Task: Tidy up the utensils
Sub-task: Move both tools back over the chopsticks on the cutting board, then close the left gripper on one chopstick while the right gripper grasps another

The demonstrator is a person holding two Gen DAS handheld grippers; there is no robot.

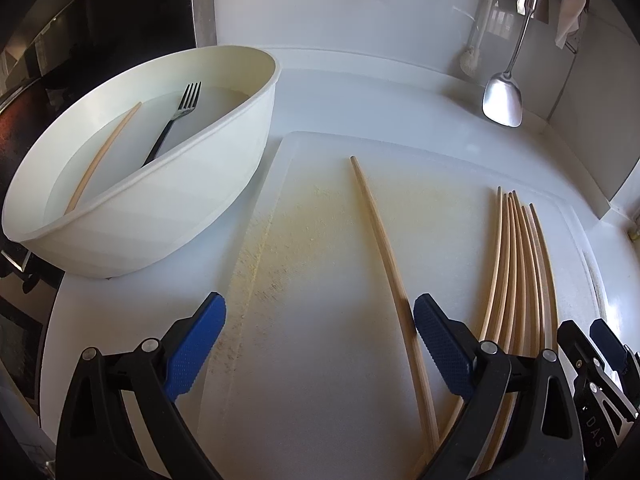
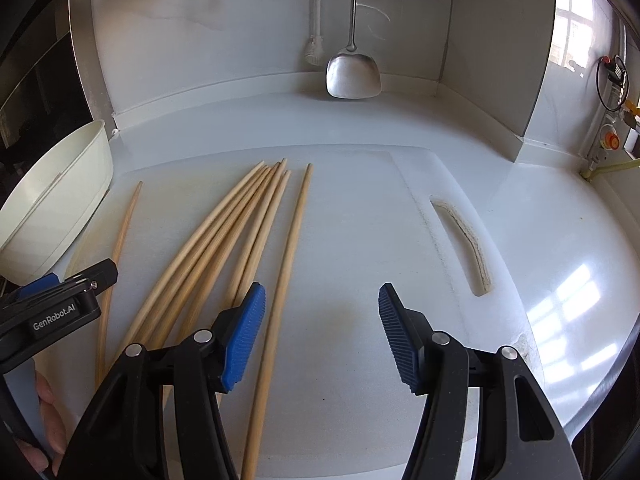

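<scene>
Nearest us, our left gripper (image 1: 320, 344) stands wide open and empty over the board (image 1: 320, 240), its right pad just beside the lone chopstick (image 1: 384, 240), which runs between the jaws. Our right gripper (image 2: 322, 336) is about half open and holds nothing; one separate chopstick (image 2: 286, 264) passes just inside its left pad, while the bundle (image 2: 224, 240) fans out to that pad's left.

So most chopsticks lie gathered on the board, one lies apart toward the tub (image 1: 160, 208), and inside the tub another chopstick (image 1: 104, 156) and a fork (image 1: 176, 120) lean against the wall. Behind, a spatula (image 2: 352, 72) hangs at the backsplash, well apart from our work.

We judge the step to be collecting strays into the bundle. Next, we would lower the left gripper, close it on the lone chopstick near its thick end, and carry it right to lie parallel with the others. The stick is thin and round, so the pads must close squarely or it may roll away.
</scene>
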